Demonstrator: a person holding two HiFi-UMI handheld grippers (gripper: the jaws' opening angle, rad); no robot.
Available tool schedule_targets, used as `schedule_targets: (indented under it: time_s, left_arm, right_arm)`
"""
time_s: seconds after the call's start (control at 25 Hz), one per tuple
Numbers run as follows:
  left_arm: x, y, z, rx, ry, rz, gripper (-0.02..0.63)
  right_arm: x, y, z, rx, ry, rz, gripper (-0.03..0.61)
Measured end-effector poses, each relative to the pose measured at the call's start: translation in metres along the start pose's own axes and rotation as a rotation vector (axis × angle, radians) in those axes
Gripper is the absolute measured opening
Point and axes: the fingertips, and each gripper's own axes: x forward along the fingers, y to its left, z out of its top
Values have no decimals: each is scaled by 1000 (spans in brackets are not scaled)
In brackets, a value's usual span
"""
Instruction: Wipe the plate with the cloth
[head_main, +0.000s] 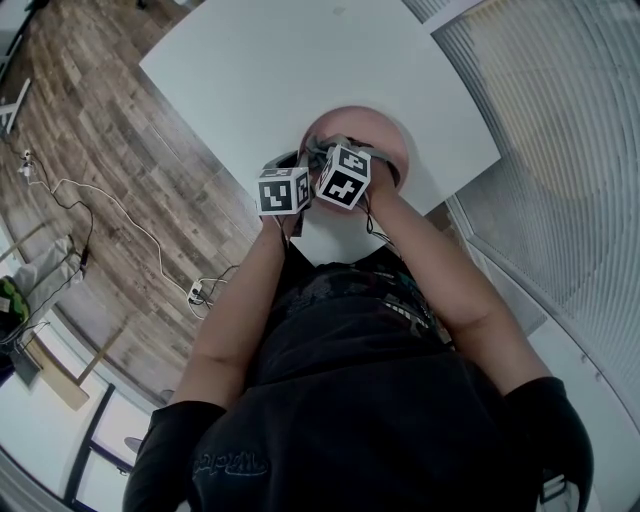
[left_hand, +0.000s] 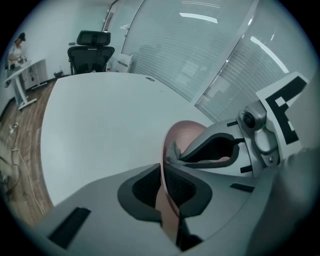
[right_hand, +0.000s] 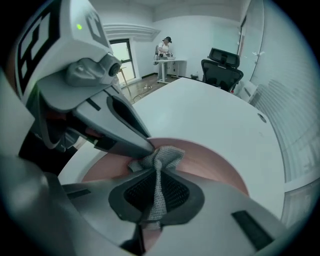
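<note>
A white table (head_main: 300, 80) stands on wood floor (head_main: 100, 130), black office chair (left_hand: 91, 52) beyond.

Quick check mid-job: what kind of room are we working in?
Most likely an office or meeting room: a large white table, a black high-backed office chair at its far end, glass walls with blinds, and a person at a desk in the background.

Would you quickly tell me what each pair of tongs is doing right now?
Left tongs: shut on the rim of the plate.
Right tongs: shut on the cloth, over the plate.
</note>
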Motion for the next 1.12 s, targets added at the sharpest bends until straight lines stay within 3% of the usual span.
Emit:
schedule_targets:
  time_s: [0.32, 0.68, 1.12]
  left_arm:
    - [0, 2, 2, 6, 3, 9, 31]
    - [0, 1, 3, 31, 11, 15, 32]
    - [1, -1, 3, 79, 34, 8, 34]
  right_arm:
    - [-2, 29, -13, 24, -5, 27, 41]
    - [-14, 63, -50, 24, 61, 22, 41]
    - [-36, 45, -113, 65, 201, -9, 41]
